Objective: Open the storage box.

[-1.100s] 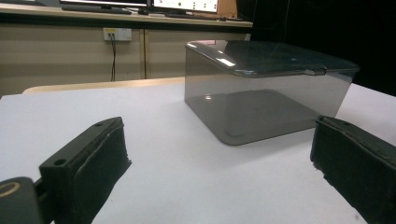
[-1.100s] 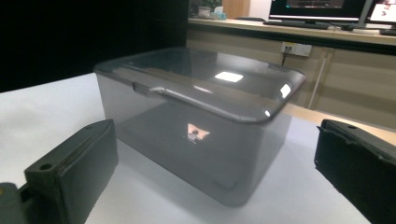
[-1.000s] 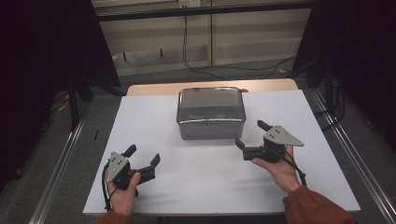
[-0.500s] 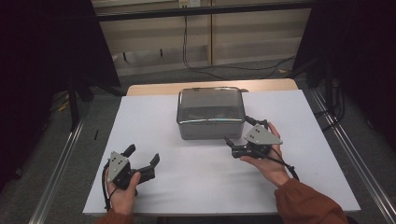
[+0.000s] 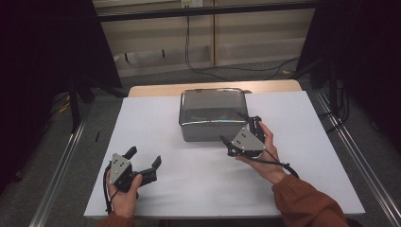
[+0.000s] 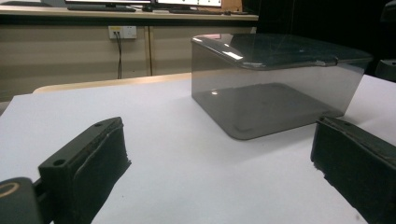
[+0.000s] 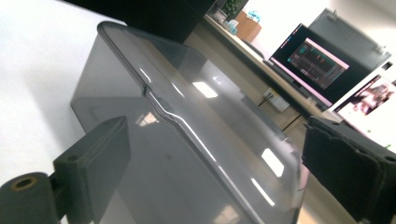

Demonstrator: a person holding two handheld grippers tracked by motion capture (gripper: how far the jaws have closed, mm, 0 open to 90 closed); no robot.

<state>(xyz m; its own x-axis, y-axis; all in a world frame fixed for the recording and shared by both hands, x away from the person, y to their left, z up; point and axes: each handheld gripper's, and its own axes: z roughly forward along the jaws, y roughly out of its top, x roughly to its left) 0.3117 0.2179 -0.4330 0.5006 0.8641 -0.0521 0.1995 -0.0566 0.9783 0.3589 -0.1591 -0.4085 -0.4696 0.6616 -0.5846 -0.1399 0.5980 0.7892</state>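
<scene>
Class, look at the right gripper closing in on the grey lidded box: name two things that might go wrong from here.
1. The right gripper straddles the near right corner of the grey box at a tilt; its fingers, which have just been closing a little, may slip on the glossy wall or lid.
2. The left gripper rests apart, open, so a push could slide the unbraced box across the smooth white table.

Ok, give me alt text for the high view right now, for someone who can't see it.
A smoky transparent lidded box sits at the far middle of a white table, and the right gripper, jaws open and tilted, is at the box's near right corner. The left gripper rests open near the table's front left, apart from the box.
</scene>
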